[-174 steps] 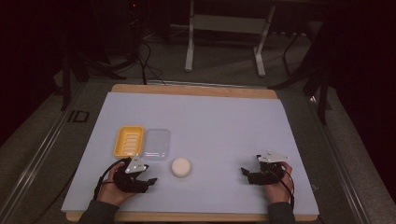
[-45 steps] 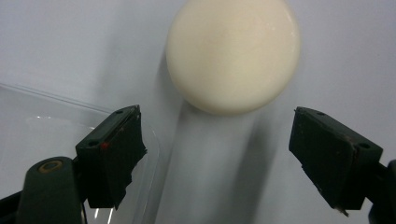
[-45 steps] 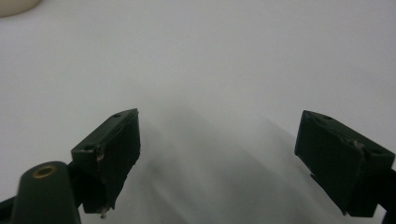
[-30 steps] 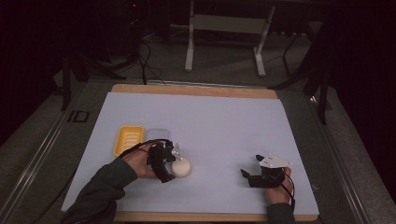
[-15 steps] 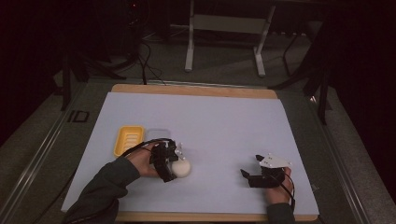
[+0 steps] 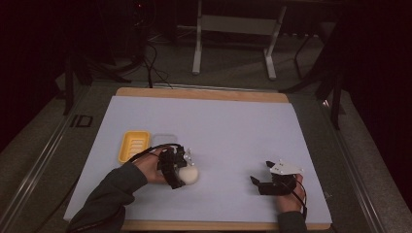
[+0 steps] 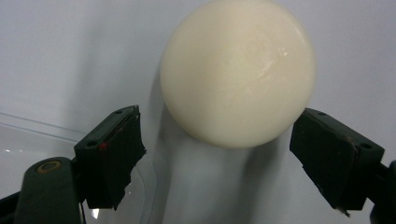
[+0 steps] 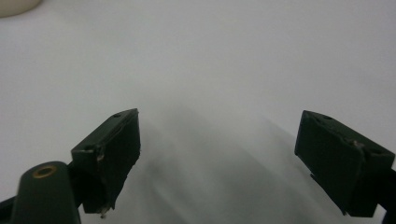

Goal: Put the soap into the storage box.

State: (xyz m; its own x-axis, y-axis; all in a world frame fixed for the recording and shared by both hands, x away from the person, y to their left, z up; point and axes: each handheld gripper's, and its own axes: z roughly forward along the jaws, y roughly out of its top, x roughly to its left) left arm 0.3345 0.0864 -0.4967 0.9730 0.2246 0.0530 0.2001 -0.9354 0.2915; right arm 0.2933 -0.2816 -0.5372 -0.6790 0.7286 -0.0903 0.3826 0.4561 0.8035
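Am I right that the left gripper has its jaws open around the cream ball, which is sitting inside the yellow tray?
Not quite: the cream ball lies on the white sheet, outside the yellow tray, as the high view shows. The left gripper is indeed open around it.

dim, grainy overhead – dark surround | close-ups bright, perhaps soft-focus – faint glare

Cream-white ball [image 7: 237,72] I was reaching for, smooth and glossy with faint scuffs, sat round and whole on the pale sheet, low on the table's left half, just right of the clear tray [image 6: 164,141].
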